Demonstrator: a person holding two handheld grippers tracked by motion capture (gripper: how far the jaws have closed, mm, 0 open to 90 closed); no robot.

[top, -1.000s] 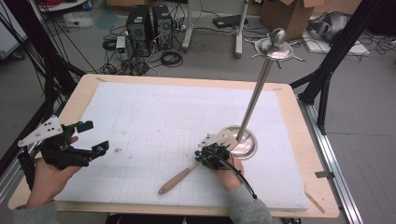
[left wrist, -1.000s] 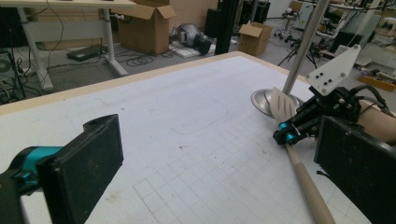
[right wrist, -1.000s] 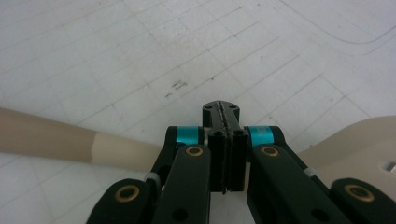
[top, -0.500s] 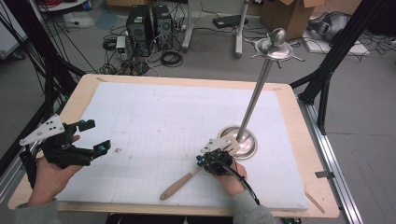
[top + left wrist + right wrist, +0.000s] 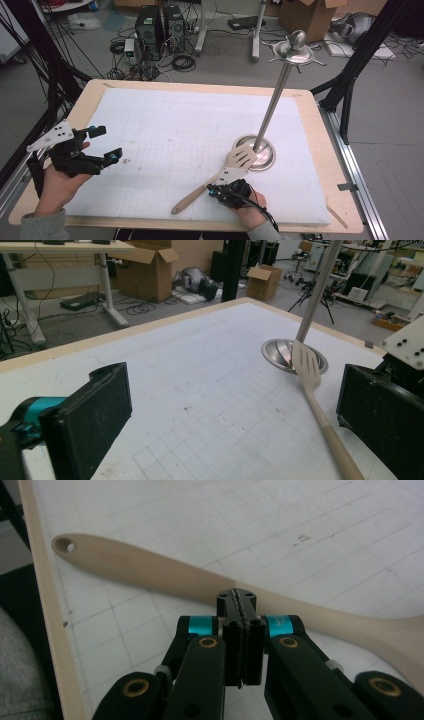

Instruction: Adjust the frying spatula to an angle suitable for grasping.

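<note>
A pale wooden slotted spatula (image 5: 200, 192) lies slantwise on the white gridded mat (image 5: 175, 130), its head resting against the round base of a tall metal stand (image 5: 267, 155). My right gripper (image 5: 227, 192) sits at the near edge by the middle of the handle. In the right gripper view its jaws (image 5: 236, 600) are pressed together with nothing between them, tips just short of the spatula (image 5: 150, 572). My left gripper (image 5: 102, 145) hovers open at the mat's left side. In the left gripper view its jaws (image 5: 232, 430) stand wide apart, and beyond them lie the spatula (image 5: 312, 385) and stand (image 5: 277, 350).
The stand's pole (image 5: 275, 105) rises to a hooked disc and knob (image 5: 295, 47) over the mat's right half. A wooden table rim (image 5: 335, 165) frames the mat. Beyond the far edge are computer towers (image 5: 160, 25), cables and cardboard boxes (image 5: 305, 15) on the floor.
My right gripper has drawn back from the spatula's head toward the near edge, leaving the head uncovered against the stand's base. The left gripper has barely moved.
</note>
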